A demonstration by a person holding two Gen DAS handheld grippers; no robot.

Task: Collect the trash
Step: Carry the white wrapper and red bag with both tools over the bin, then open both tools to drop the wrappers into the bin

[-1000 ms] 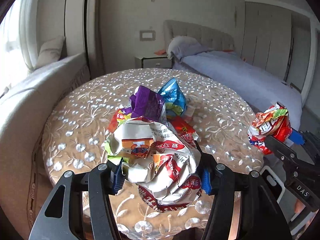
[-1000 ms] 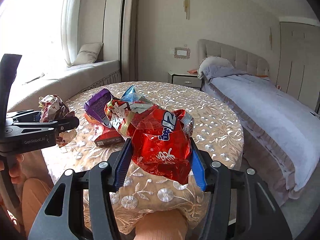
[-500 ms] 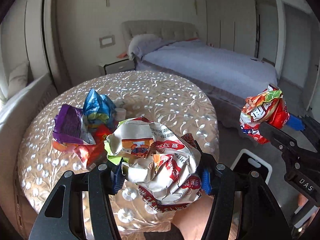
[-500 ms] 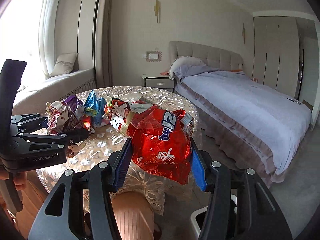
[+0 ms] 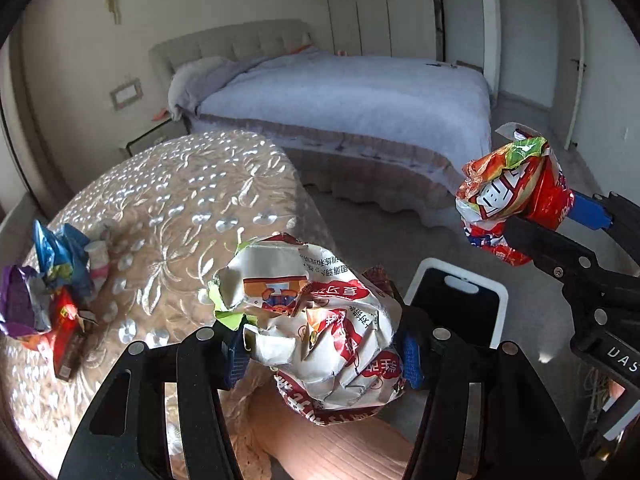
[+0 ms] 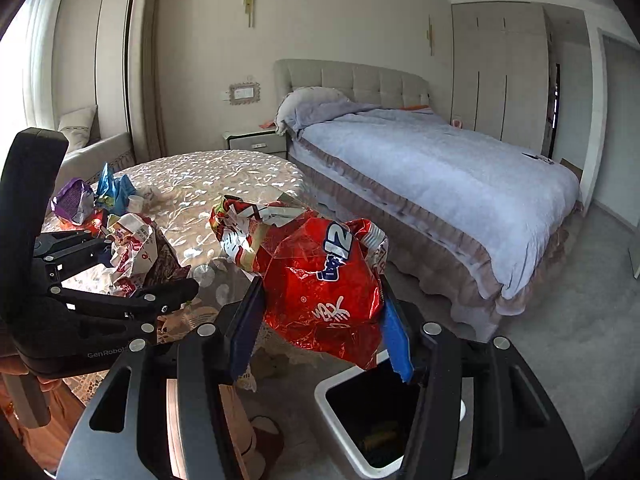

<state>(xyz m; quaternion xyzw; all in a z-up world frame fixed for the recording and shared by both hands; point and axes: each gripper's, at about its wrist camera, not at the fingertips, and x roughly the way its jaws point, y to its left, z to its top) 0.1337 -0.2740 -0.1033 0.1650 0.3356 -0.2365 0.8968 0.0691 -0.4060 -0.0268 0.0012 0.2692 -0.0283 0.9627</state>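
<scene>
Crumpled white-and-red wrapper (image 5: 320, 332) pinched in my left gripper (image 5: 322, 354) past the table's edge (image 5: 296, 200), red foil bag (image 6: 320, 280) clamped in my right gripper (image 6: 320, 340) over the white bin (image 6: 332, 400), both angled downward.

Bin (image 6: 344, 436) right of table (image 6: 224, 176)

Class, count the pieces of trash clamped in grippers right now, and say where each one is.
2. The white crumpled wrapper sits in the left gripper; the red snack bag sits in the right gripper, above the bin.
</scene>
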